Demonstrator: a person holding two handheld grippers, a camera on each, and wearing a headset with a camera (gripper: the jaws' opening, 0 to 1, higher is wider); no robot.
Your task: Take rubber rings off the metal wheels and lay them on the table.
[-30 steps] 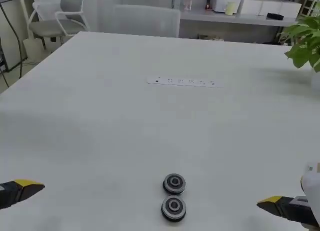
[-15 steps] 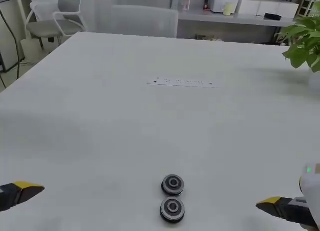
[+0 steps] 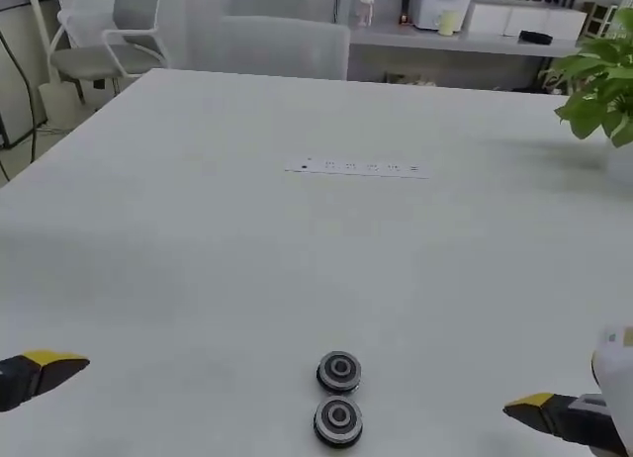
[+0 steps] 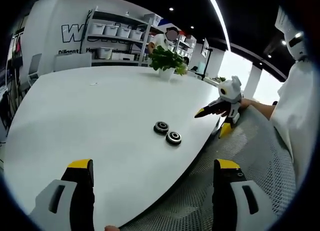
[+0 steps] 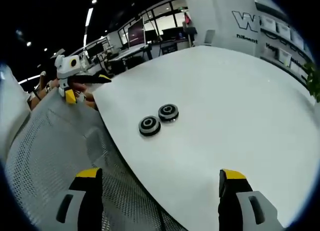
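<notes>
1. The left gripper (image 3: 45, 370) shows at the far left of the head view, low by the near edge of the table (image 3: 198, 229), with its yellow-tipped end pointing right. In the left gripper view its jaws stand wide apart with nothing between them: it is released.
2. Near the front edge, about midway between the two grippers and well apart from both, lie two metal wheels. The far wheel (image 3: 339, 371) and the near wheel (image 3: 338, 420) lie flat, just beside each other, each with a dark rubber band around its rim.
3. Farther back on the table, roughly in line with the wheels, a thin white strip (image 3: 358, 167) lies flat.
4. The right gripper (image 3: 539, 410) shows at the lower right, pointing left toward the wheels. In the right gripper view its jaws are spread wide and empty: also released.
5. A leafy green plant (image 3: 598, 91) stands at the far right edge of the table.
</notes>
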